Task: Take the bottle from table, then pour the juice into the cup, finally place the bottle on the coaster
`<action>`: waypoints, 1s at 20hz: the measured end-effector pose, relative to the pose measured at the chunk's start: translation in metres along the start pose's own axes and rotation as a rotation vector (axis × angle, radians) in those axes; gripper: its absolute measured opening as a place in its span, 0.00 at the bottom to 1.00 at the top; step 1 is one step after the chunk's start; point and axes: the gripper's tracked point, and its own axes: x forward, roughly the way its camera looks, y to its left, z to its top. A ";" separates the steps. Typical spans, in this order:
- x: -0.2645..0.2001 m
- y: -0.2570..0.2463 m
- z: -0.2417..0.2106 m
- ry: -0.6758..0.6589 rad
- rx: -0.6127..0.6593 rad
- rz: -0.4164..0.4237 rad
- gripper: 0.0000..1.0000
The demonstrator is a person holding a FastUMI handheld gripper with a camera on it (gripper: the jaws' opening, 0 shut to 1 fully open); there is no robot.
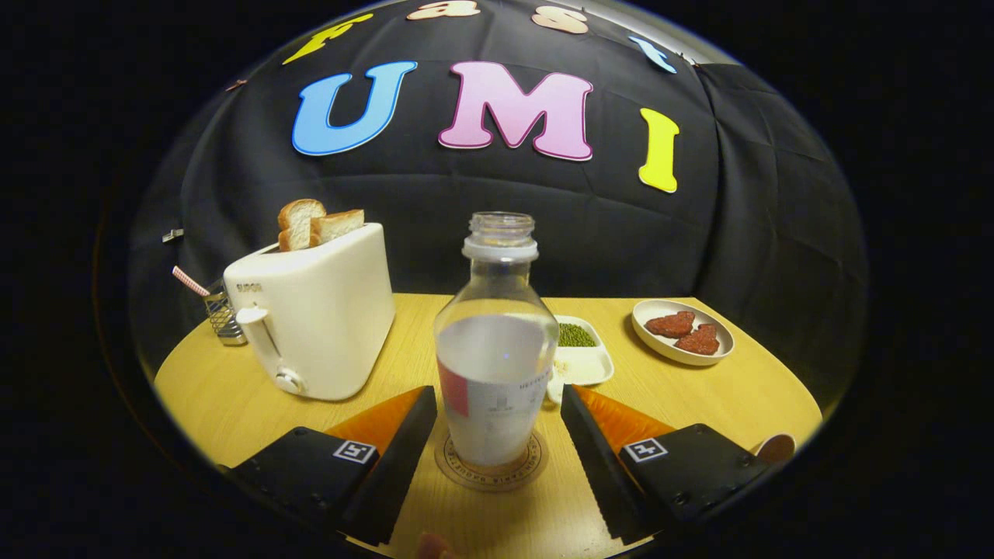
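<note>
A clear, uncapped bottle [495, 349] holding pale liquid stands upright on a round coaster [491, 464] on the wooden table [233, 396]. My gripper [497, 407] is open, one finger on each side of the bottle. There is a gap between each pad and the bottle's wall, so neither finger touches it. A small brown round thing [776, 447] lies past the right finger at the table's edge; I cannot tell what it is.
A white toaster [314, 310] with two slices of bread stands beyond the left finger. Behind it is a wire holder [224, 314] with a striped straw. Behind the bottle is a white dish [582, 349] of green beans, and to its right a plate [683, 331] with red pieces.
</note>
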 end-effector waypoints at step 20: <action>-0.279 0.029 0.122 -0.257 -0.127 0.066 0.98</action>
